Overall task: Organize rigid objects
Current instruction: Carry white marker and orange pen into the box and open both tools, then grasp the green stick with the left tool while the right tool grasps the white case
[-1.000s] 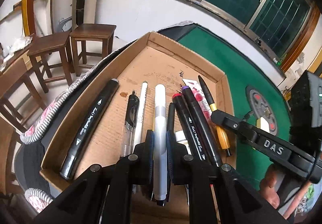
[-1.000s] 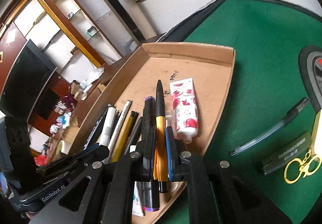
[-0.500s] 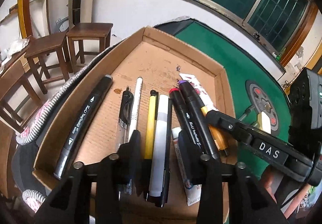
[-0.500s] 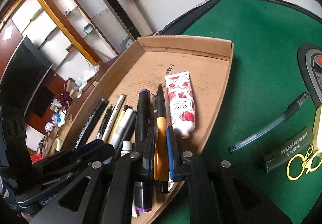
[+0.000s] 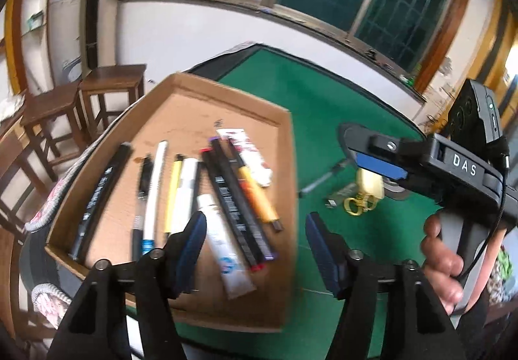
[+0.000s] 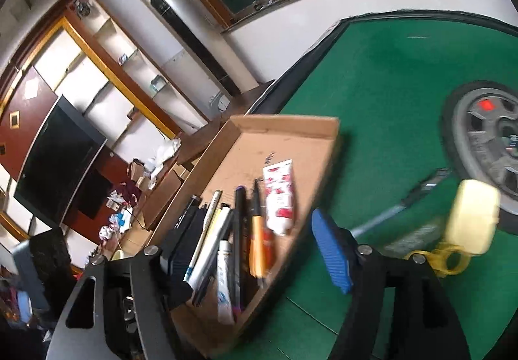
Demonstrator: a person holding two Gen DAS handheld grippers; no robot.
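A shallow cardboard tray sits on the green table. Inside, pens and markers lie flat, roughly parallel, pointing near to far: a long black marker at far left, a white pen, a yellow pen, two black markers, an orange pen. A white tube lies near; a red-patterned tube lies farther right. Right of the tray, on the table, lie a clear pen and a cream keyring item.

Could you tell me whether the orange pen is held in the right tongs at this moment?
No, the right tongs are open and empty, and the orange pen lies in the cardboard tray.
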